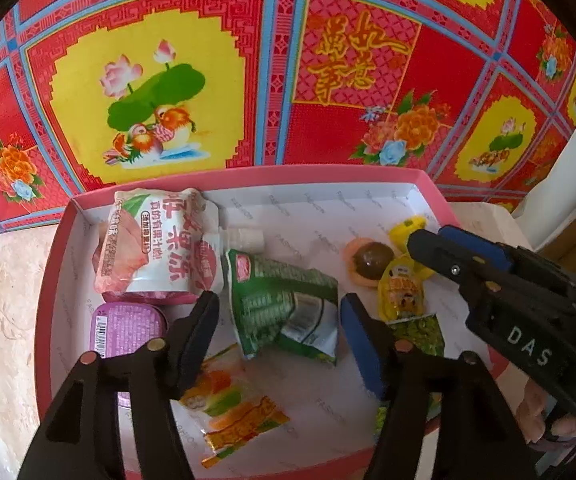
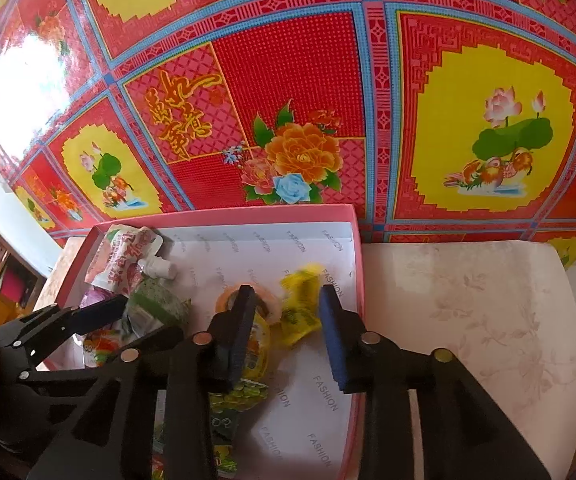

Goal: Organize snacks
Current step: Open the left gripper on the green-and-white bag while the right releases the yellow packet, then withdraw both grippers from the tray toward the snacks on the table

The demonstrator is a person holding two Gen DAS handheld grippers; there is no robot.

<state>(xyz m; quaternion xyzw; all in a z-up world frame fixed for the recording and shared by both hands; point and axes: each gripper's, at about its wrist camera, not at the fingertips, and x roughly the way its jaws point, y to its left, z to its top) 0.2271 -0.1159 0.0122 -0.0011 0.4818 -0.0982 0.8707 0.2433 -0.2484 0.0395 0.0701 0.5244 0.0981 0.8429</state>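
Observation:
A pink box (image 1: 248, 174) with a white lining holds the snacks. My left gripper (image 1: 278, 306) is open over it. A green pouch (image 1: 284, 304) lies between its fingers, touching neither pad. Beyond are a pink-and-white spout pouch (image 1: 156, 248) and a purple cup (image 1: 128, 328). An orange-green wrapper (image 1: 232, 408) lies nearer. My right gripper (image 2: 286, 300) is open at the box's right end, with a blurred yellow wrapper (image 2: 300, 308) loose between its pads. Beside it are a jelly cup with a brown ball (image 1: 368, 260), a yellow jelly cup (image 1: 402, 292) and a green pea packet (image 1: 420, 332).
The box rests on a pale marbled table top (image 2: 468, 300), which lies bare to the right of the box. A red, yellow and blue patterned sheet (image 2: 308, 80) rises right behind. A hand (image 1: 536, 412) holds the right gripper's handle.

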